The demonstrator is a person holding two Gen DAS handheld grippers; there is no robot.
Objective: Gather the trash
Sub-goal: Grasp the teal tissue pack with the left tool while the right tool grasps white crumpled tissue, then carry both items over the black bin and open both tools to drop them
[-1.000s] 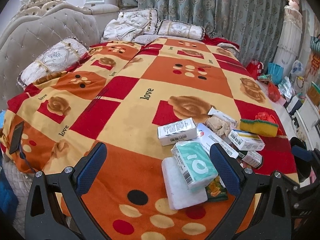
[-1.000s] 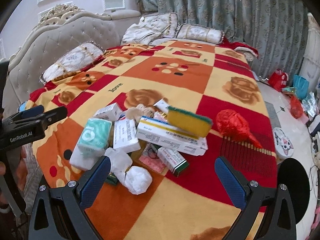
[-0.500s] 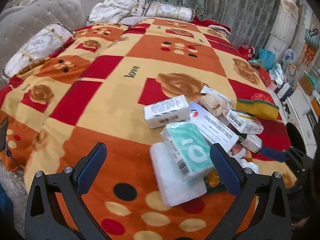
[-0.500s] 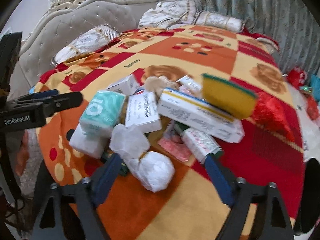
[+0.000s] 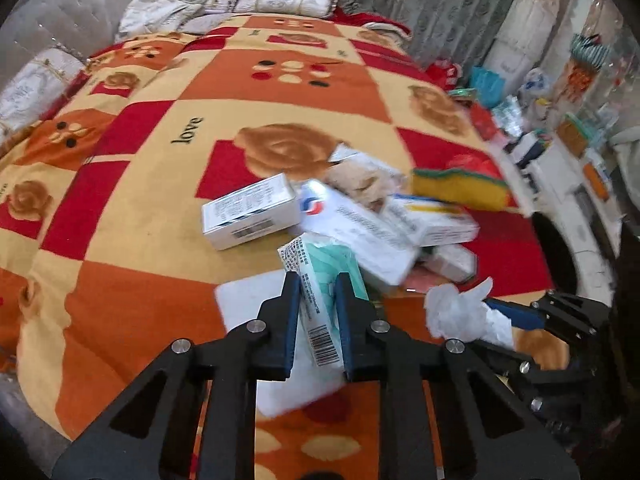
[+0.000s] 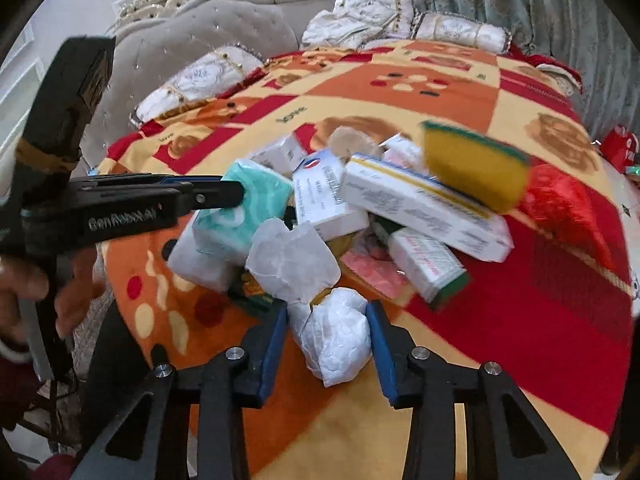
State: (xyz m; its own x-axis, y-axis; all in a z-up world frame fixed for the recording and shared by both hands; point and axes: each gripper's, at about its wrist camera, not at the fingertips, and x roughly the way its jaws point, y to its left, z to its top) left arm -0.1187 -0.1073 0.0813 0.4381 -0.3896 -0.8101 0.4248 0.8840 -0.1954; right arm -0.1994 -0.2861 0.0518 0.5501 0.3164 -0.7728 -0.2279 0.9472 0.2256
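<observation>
1. My left hand-held gripper [image 5: 318, 292] is clamped on the teal tissue pack [image 5: 320, 280]; both blue pads press its sides, with the barcode end towards the camera.
2. That pack rests tilted on a white foam block [image 5: 244, 300] at the near edge of the trash pile on the bed [image 5: 152, 216].
3. From the right wrist view I see the same left hand-held gripper [image 6: 236, 194] reaching in from the left and biting the teal tissue pack [image 6: 256, 204], with a person's hand [image 6: 48, 292] on its handle.
4. My right hand-held gripper [image 6: 328, 320] is closing, about half narrowed, around a crumpled white plastic wad [image 6: 336, 336]. The wad sits between the pads; I cannot tell whether they press it yet.
5. Just behind that wad lies a crumpled white tissue [image 6: 292, 260].
6. Further back are the rest of the pile: white medicine boxes [image 6: 420, 204], a small green-ended box [image 6: 428, 264], a yellow sponge [image 6: 476, 168] tilted on top, and a red crumpled bag [image 6: 560, 208] beside it.
7. Everything lies on the orange, red and yellow blanket [image 6: 520, 320], with pillows [image 6: 460, 32] at the headboard.
</observation>
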